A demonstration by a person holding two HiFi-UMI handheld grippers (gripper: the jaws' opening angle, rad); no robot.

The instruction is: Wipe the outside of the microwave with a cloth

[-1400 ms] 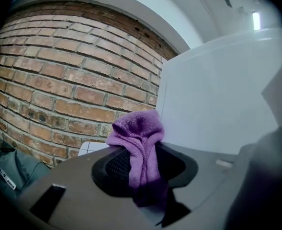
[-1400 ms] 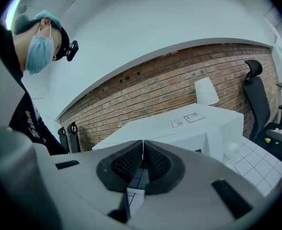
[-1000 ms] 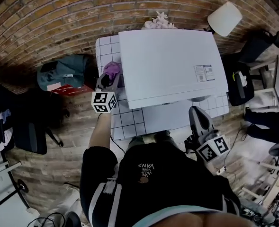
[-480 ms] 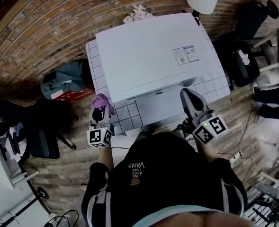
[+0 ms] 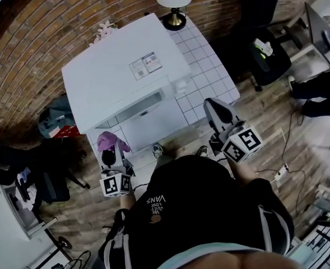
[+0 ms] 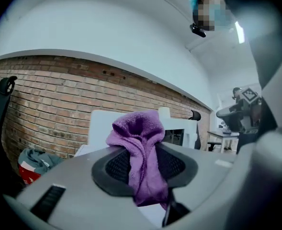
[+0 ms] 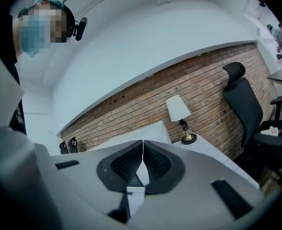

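Cloth [image 6: 137, 128] pinched by left hand-held gripper [image 6: 144, 164], grip seemingly hidden overhead.

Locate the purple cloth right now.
The purple cloth is pinched in the left hand-held gripper, at the head view's lower left, beside the front-left corner of the tiled table, short of the white microwave.

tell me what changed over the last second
The left gripper pulled the cloth back from the microwave's left side toward the person, and it is now off the casing. The cloth stayed clamped, and the right gripper stayed shut and empty out front.
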